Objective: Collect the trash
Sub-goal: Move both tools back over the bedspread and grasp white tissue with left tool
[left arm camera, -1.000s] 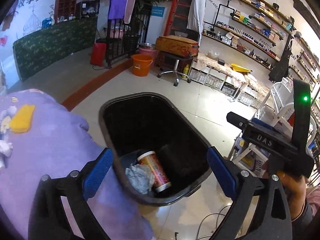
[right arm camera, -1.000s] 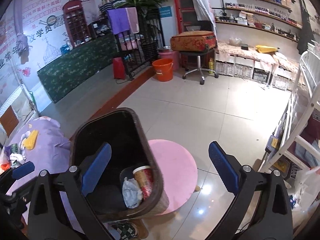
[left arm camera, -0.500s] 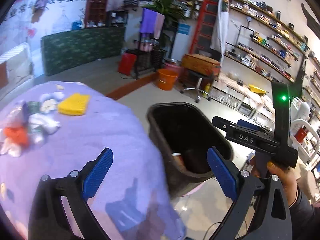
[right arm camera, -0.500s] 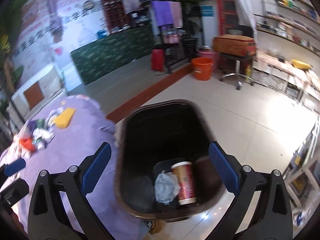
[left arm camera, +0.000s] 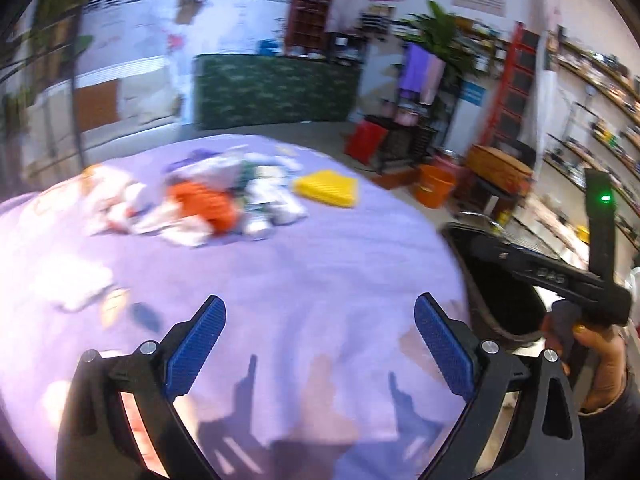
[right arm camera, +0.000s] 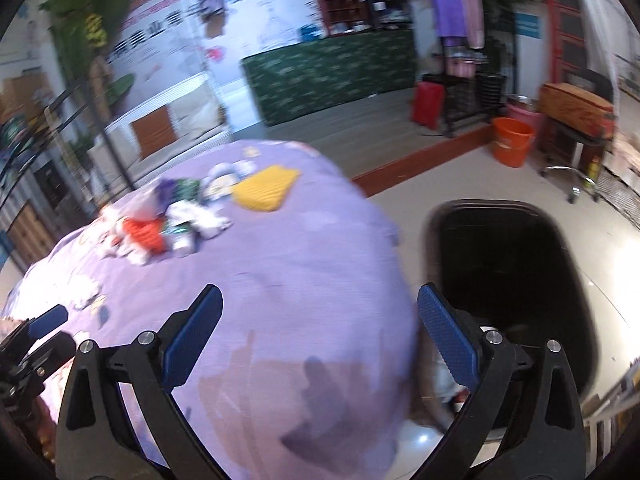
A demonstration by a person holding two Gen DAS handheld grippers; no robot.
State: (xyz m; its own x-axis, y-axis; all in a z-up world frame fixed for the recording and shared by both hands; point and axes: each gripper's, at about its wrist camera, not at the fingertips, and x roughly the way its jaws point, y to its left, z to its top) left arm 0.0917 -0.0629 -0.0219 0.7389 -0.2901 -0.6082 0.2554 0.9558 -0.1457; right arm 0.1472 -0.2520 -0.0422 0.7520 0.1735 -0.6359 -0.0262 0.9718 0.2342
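A pile of trash (left arm camera: 208,208), white crumpled pieces with an orange piece (left arm camera: 204,204), lies at the far side of a purple-clothed table (left arm camera: 320,280); it also shows in the right wrist view (right arm camera: 160,224). A yellow sponge-like pad (left arm camera: 326,188) lies right of the pile, also in the right wrist view (right arm camera: 266,188). A black trash bin (right arm camera: 504,264) stands on the floor right of the table, partly visible in the left wrist view (left arm camera: 500,300). My left gripper (left arm camera: 316,344) is open and empty above the cloth. My right gripper (right arm camera: 318,340) is open and empty over the table's right edge.
The right gripper's body and the hand holding it (left arm camera: 560,280) sit above the bin. An orange bucket (right arm camera: 512,140), a stool with a suitcase (right arm camera: 576,108), a clothes rack and a green counter (right arm camera: 332,68) stand on the tiled floor behind.
Both grippers swung left, away from over the bin toward the table. The trash pile is now central in both views. Both stay open and empty.
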